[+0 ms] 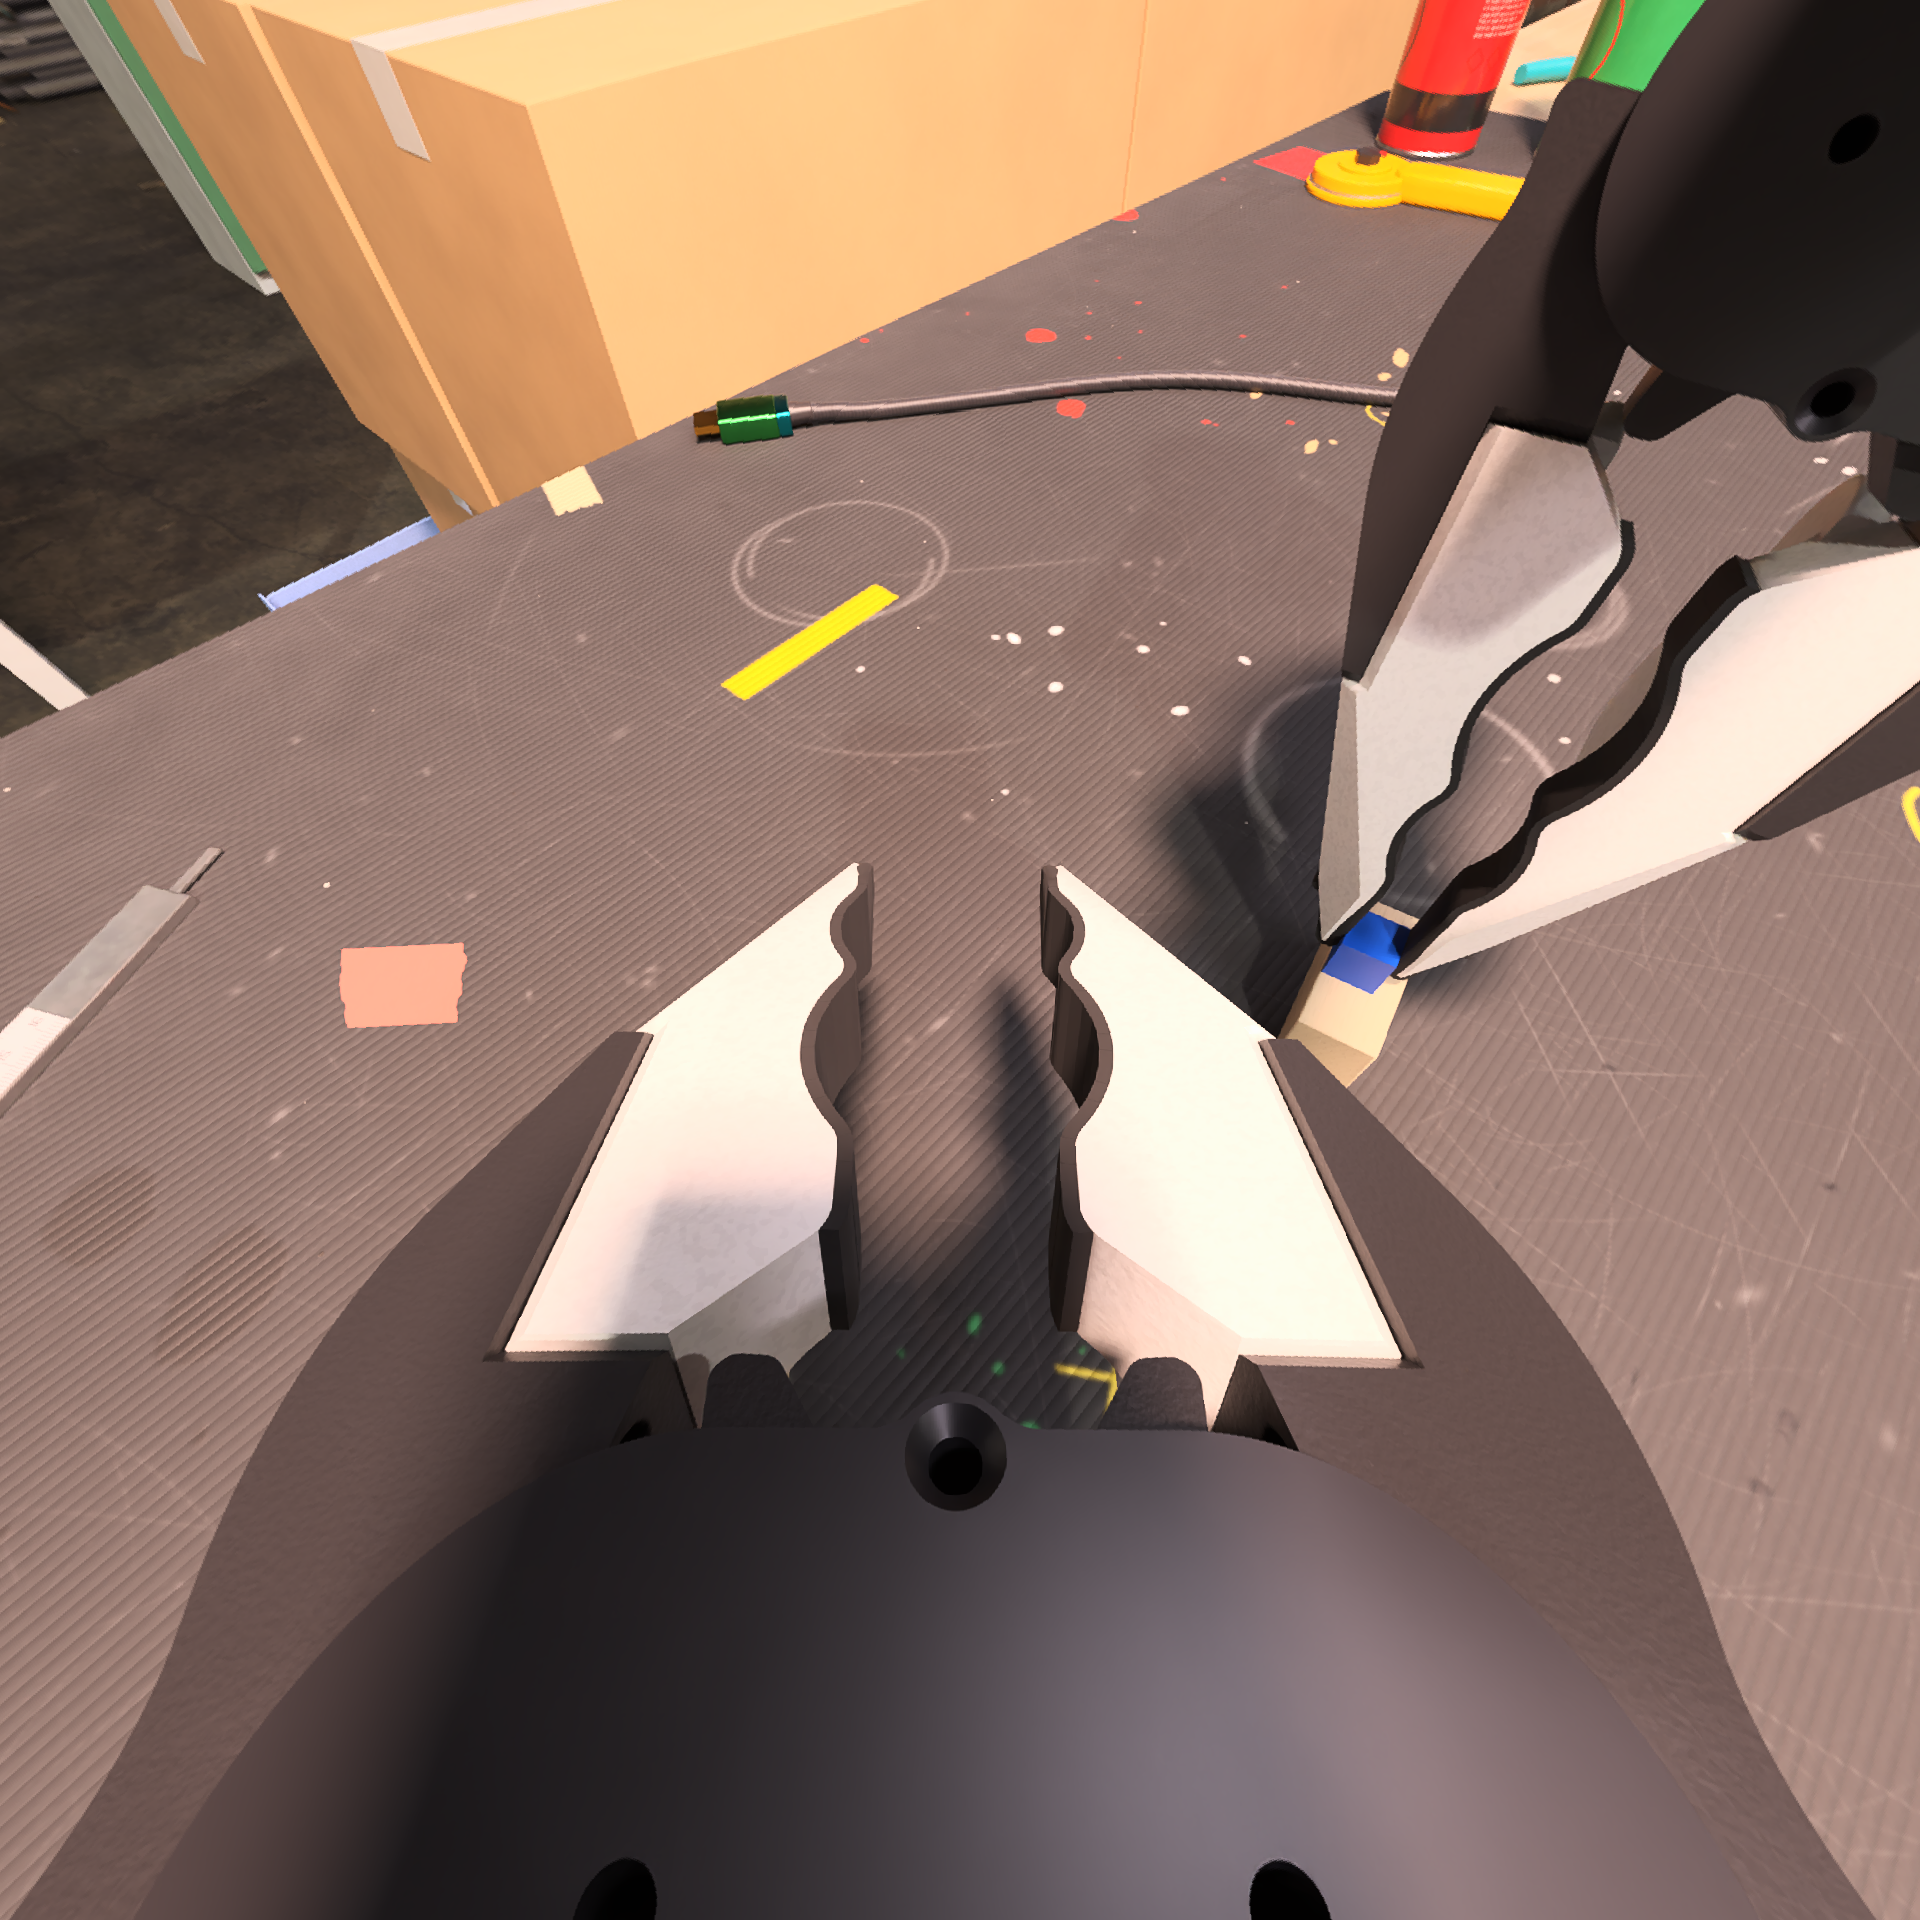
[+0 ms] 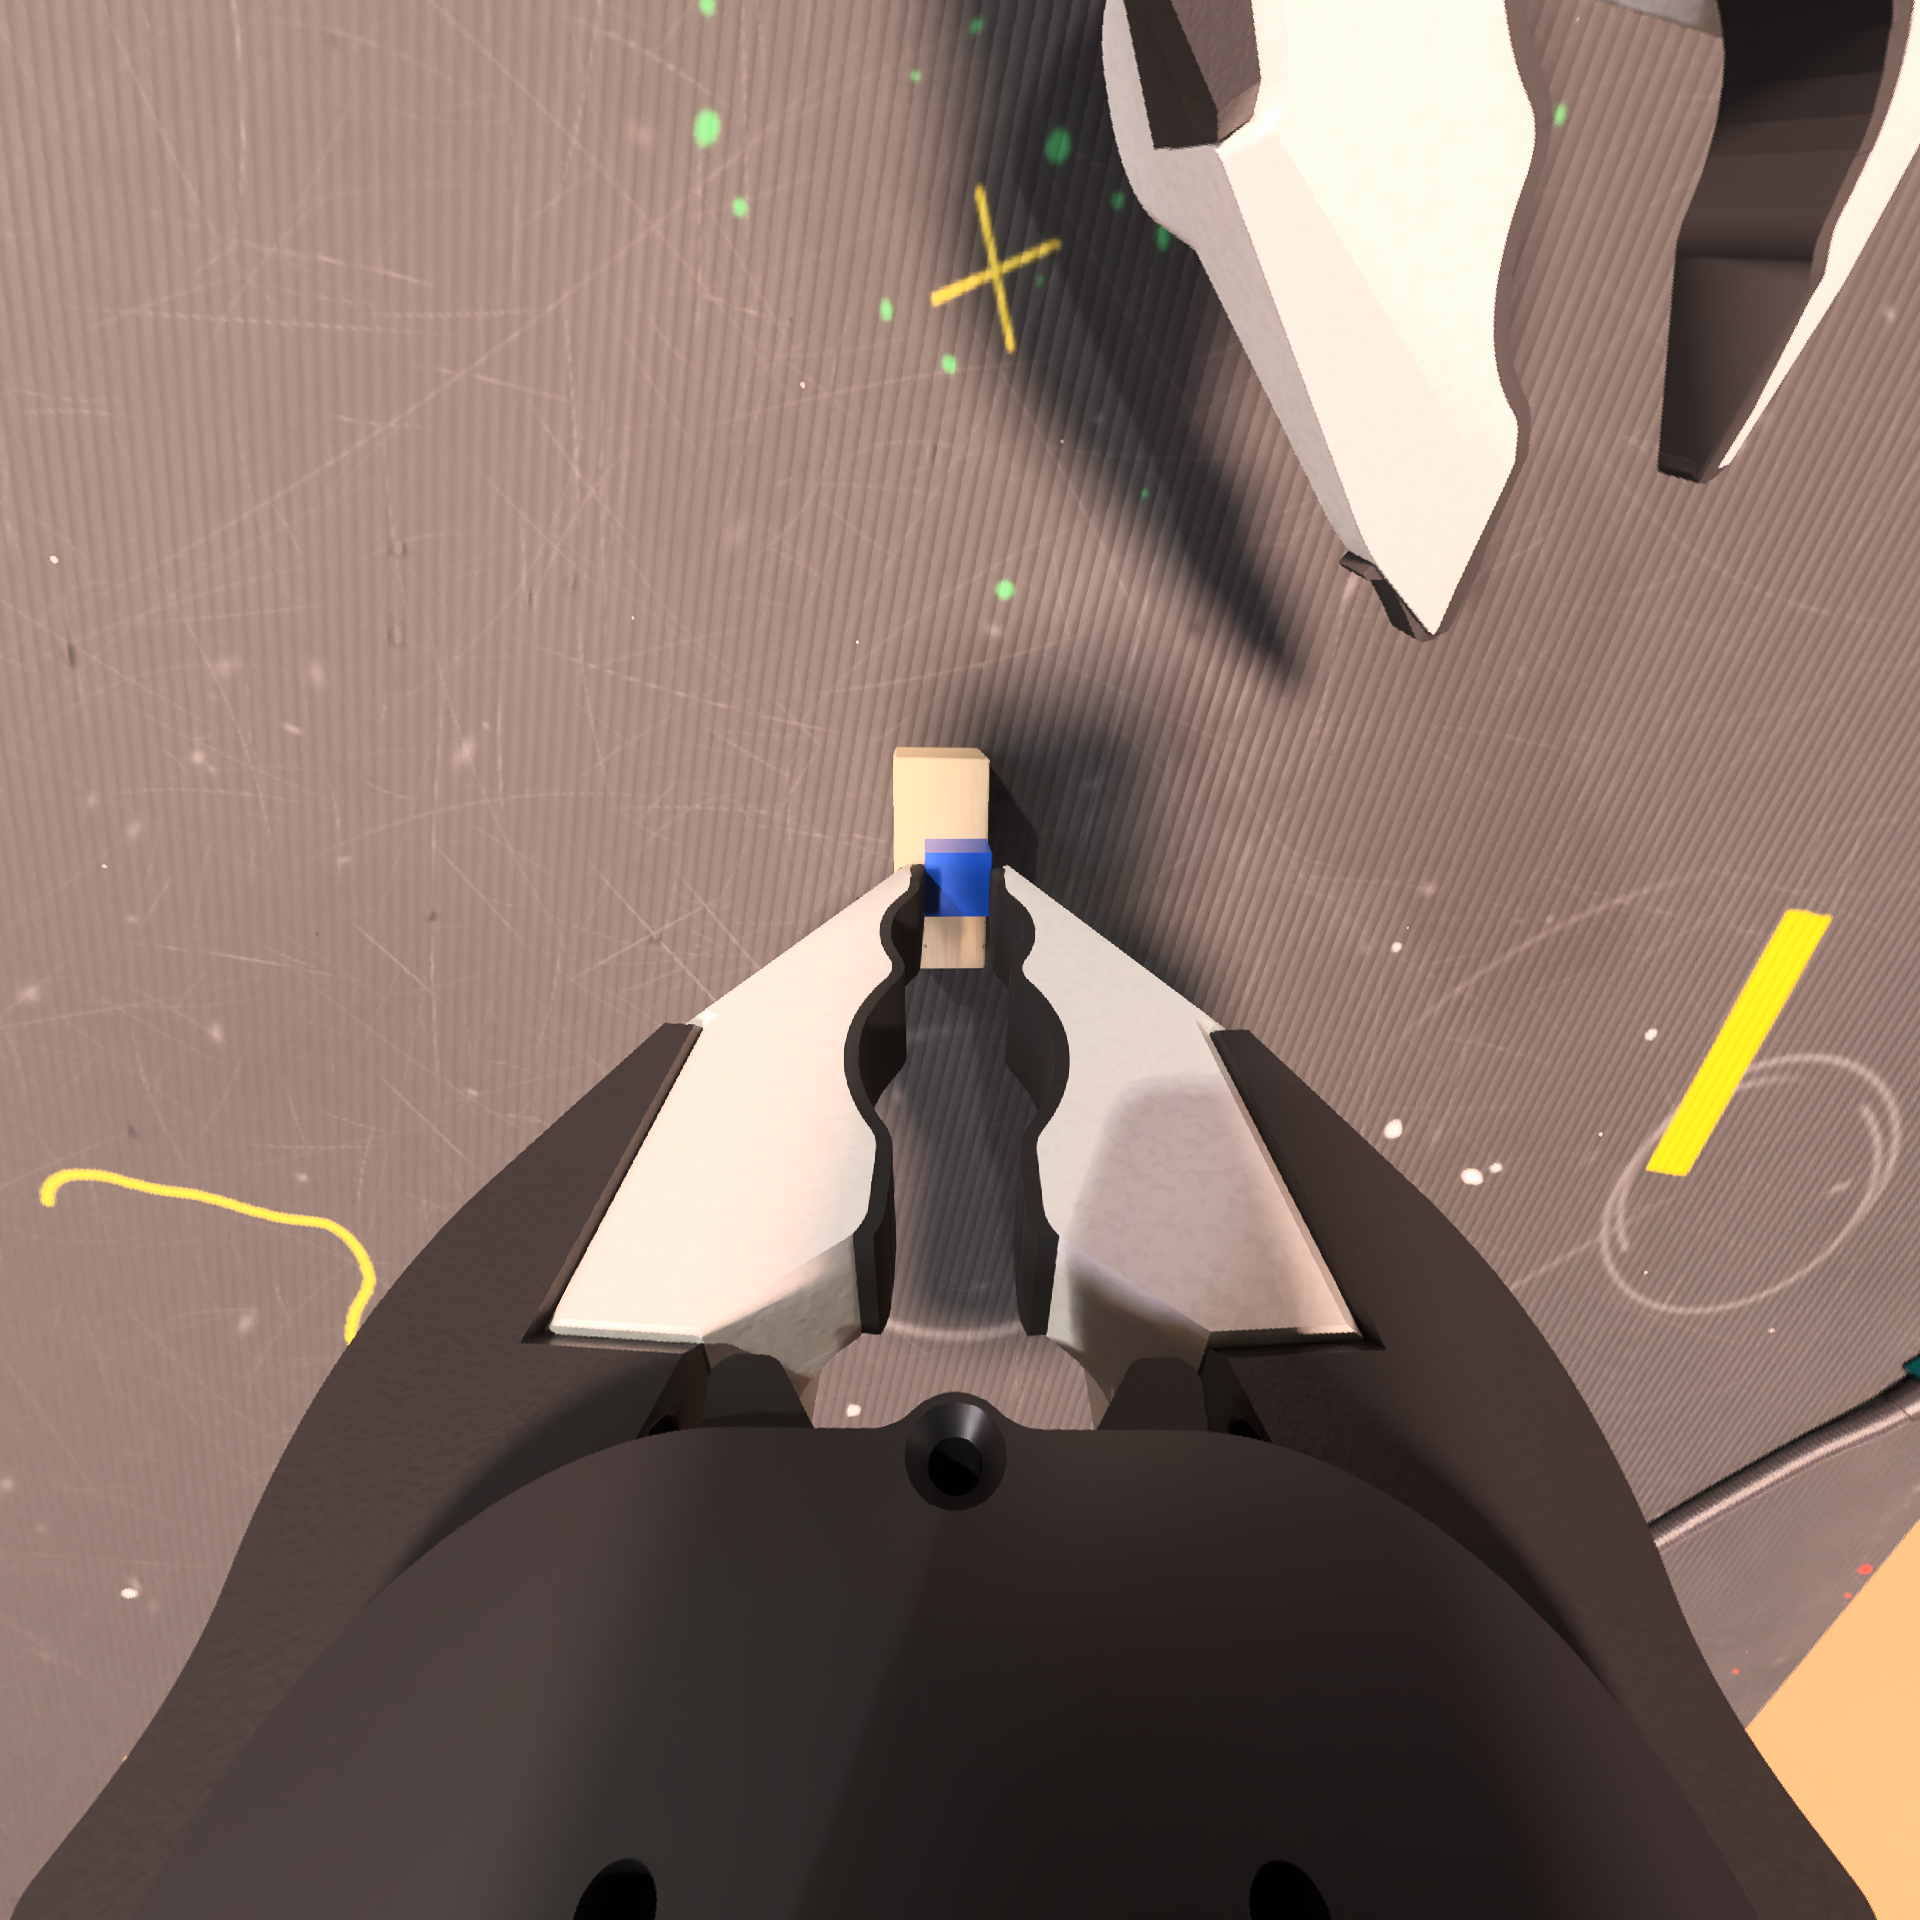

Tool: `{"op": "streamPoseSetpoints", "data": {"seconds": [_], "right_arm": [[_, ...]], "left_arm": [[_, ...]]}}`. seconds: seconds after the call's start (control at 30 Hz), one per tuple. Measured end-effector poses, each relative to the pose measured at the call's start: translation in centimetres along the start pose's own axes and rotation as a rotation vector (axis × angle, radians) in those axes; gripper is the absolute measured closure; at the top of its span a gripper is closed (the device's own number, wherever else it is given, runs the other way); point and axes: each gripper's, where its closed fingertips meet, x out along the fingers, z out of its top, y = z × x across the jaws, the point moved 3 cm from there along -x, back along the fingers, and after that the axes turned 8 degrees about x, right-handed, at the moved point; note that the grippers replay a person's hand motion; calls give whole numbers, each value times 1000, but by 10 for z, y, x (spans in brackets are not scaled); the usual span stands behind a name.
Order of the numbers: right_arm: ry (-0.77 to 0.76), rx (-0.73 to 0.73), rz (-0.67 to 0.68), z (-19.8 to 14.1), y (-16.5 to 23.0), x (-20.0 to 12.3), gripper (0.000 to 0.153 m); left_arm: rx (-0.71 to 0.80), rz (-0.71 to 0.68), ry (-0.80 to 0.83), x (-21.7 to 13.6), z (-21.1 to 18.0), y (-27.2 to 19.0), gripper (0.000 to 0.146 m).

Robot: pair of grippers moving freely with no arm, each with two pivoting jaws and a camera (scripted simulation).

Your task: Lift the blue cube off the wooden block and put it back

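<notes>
Here, from left to right: the left gripper (image 1: pixel 956 894), jaws spread and empty, hangs beside the wooden block (image 2: pixel 940 795), near but not touching it. The blue cube (image 2: pixel 958 879) sits on the block's top, towards one end of its long axis. The right gripper (image 2: pixel 956 883) is nearest: its tips flank the cube, whether pressing it cannot be told.

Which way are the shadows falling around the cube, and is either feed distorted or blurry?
Right wrist view: soft-edged shadows fall up and right of the wooden block and the left gripper; the blue cube stays sharp. Left wrist view: wide-angle stretch bends the mat edges; the right gripper casts a dark blurred shadow to its left; no glare.
</notes>
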Motion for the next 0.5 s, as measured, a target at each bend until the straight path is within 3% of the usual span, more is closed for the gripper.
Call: {"op": "streamPoseSetpoints", "data": {"seconds": [0.5], "right_arm": [[23,-21,-27,3,3,-7,141]], "left_arm": [[1,-1,-2,0,0,0,114]]}}
